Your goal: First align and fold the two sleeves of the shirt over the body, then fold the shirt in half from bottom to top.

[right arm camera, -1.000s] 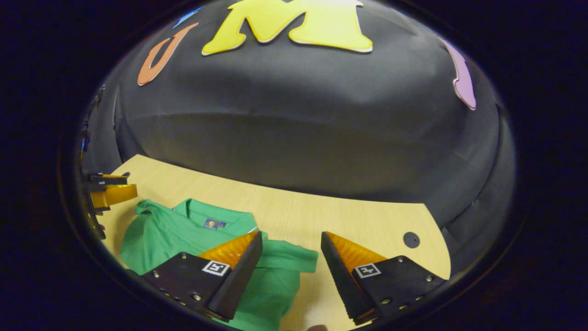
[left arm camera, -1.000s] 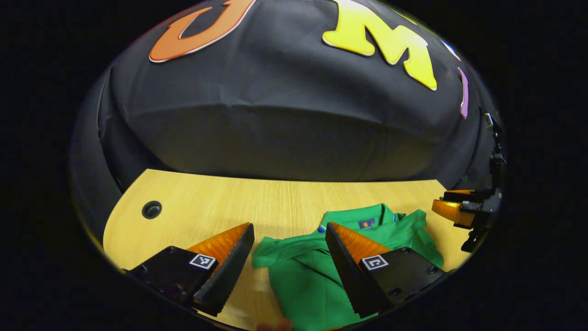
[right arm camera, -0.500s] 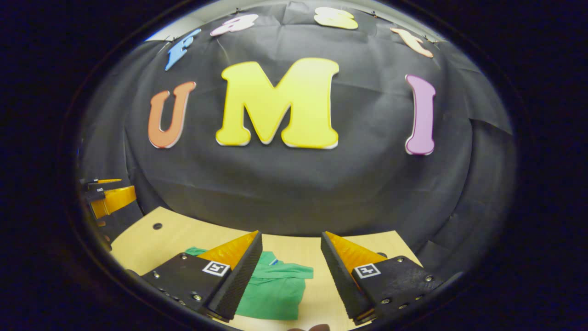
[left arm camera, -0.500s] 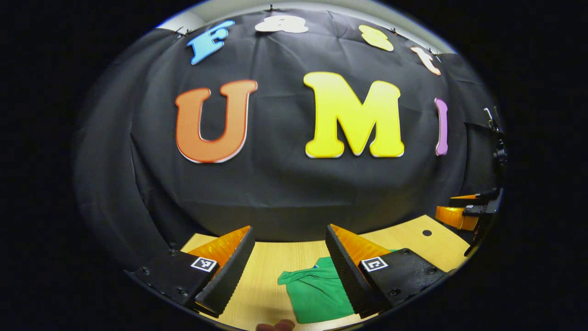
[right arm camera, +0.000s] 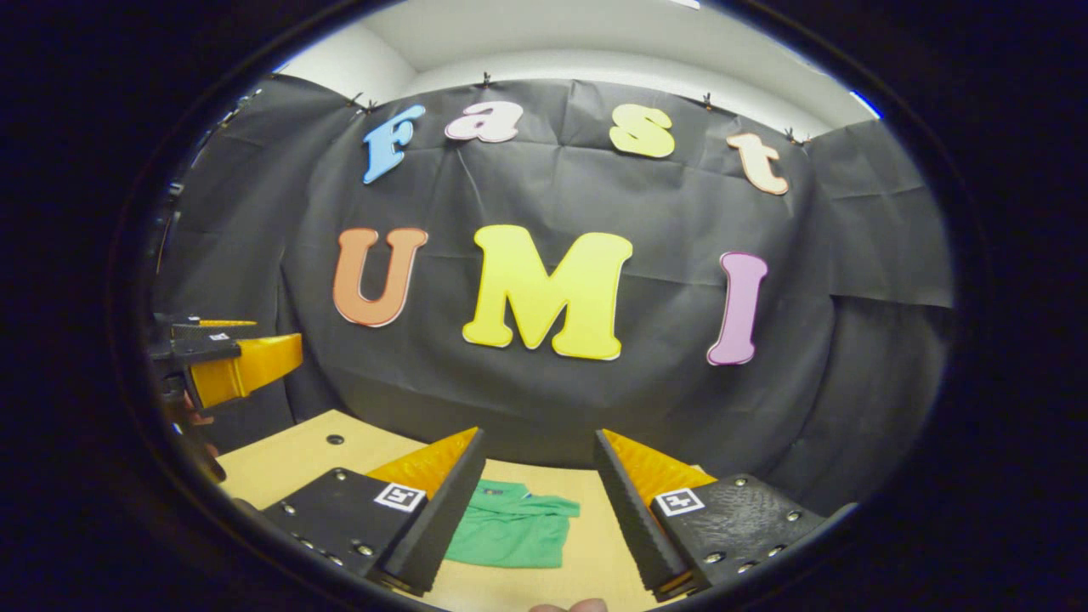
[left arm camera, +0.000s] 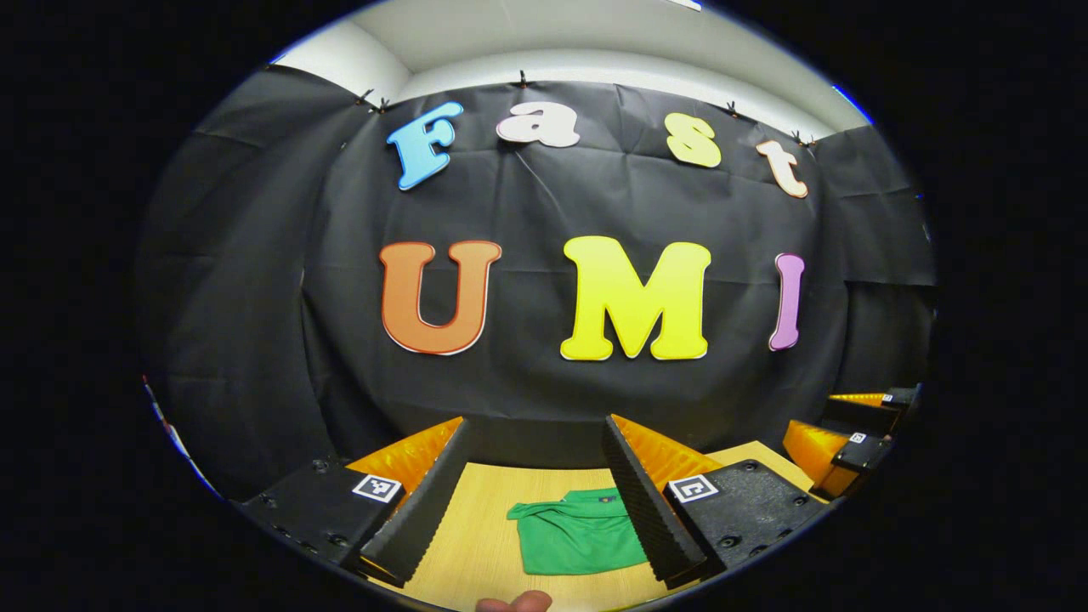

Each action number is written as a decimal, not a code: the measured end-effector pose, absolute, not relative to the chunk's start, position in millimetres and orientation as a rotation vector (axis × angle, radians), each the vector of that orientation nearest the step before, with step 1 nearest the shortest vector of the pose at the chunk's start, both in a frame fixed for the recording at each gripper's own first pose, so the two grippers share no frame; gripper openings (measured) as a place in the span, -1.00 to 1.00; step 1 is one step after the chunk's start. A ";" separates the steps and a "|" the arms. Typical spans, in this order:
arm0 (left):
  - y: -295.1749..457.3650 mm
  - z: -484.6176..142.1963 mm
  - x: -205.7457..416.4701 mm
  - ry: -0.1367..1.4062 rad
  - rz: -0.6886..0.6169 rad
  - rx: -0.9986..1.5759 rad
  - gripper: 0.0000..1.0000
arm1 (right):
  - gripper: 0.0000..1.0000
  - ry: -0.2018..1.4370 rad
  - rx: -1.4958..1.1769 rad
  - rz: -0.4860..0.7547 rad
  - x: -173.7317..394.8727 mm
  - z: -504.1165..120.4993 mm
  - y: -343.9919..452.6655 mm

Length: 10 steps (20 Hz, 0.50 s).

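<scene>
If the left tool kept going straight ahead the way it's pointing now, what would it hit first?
Probably the black cloth wall: the left tool points level at it, passing above the folded green shirt on the wooden table.

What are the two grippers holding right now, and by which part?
Nothing. The left gripper and right gripper are both open and raised above the table, where the folded green shirt lies untouched.
</scene>
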<state>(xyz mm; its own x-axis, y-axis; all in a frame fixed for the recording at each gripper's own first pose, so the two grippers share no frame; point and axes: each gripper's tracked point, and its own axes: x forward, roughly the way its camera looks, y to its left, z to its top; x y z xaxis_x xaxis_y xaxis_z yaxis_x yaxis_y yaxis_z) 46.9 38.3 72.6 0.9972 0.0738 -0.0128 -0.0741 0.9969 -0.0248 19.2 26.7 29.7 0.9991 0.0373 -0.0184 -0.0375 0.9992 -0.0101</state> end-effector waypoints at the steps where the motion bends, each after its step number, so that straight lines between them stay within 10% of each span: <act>1: 36.3 74.3 35.1 0.006 0.070 -0.037 0.96 | 0.73 0.017 0.015 0.029 8.0 30.3 26.4; 10: 10.1 73.1 -7.2 -0.004 0.041 0.003 0.80 | 0.65 -0.018 0.048 0.022 -32.1 39.0 24.0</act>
<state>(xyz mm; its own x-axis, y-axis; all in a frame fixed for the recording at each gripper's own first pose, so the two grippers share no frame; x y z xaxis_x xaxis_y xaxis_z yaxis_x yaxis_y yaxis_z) -7.2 10.1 73.1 0.9992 0.0409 0.0038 -0.0409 0.9992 0.0030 -32.1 24.0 39.0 0.9996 0.0212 0.0183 -0.0220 0.9986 0.0477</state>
